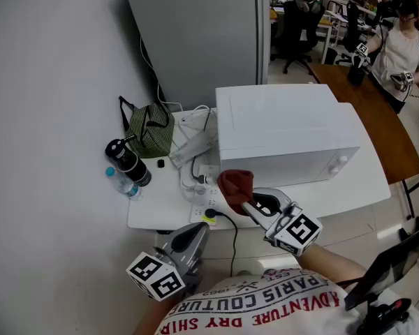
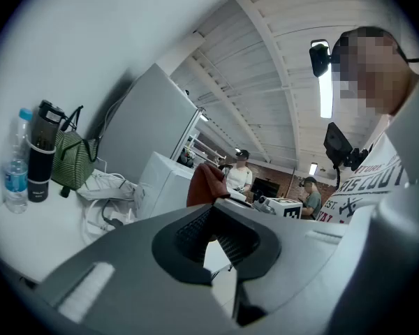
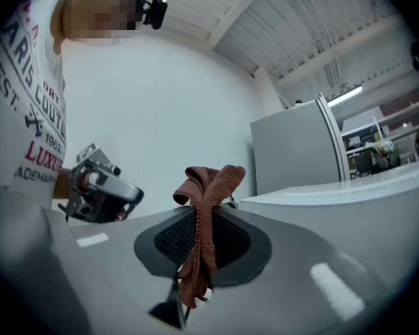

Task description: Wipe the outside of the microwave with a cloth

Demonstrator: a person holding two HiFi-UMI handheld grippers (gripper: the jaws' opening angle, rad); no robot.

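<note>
The microwave [image 1: 286, 135] is seen as a plain white box on a white table [image 1: 160, 204], with its knobs on the face turned toward the table's near edge. The cloth [image 1: 236, 183] is reddish brown and bunched into a crumpled wad. It is held up at the microwave's near left corner, low against the casing. Whether it actually presses on the casing cannot be made out from the head view.

The right gripper [image 1: 246, 201] is clamped on the cloth. In the right gripper view a twisted strip of the fabric is pinched between the ribbed pads [image 3: 169, 239], with one end knotted up above them and the other hanging below. The left gripper [image 1: 197, 230] is held lower, off the table's near edge and well apart from the microwave. Its jaws are parted by a narrow gap, and nothing is held between them.

Behind the microwave's left side, a dark flask [image 1: 130, 163], a small water bottle [image 1: 122, 182], a green striped bag [image 1: 151, 132] and a tangle of white cables [image 1: 195, 145] are found on the table. The microwave's far side and back are hidden from all views, and its face is seen only at a steep angle.
</note>
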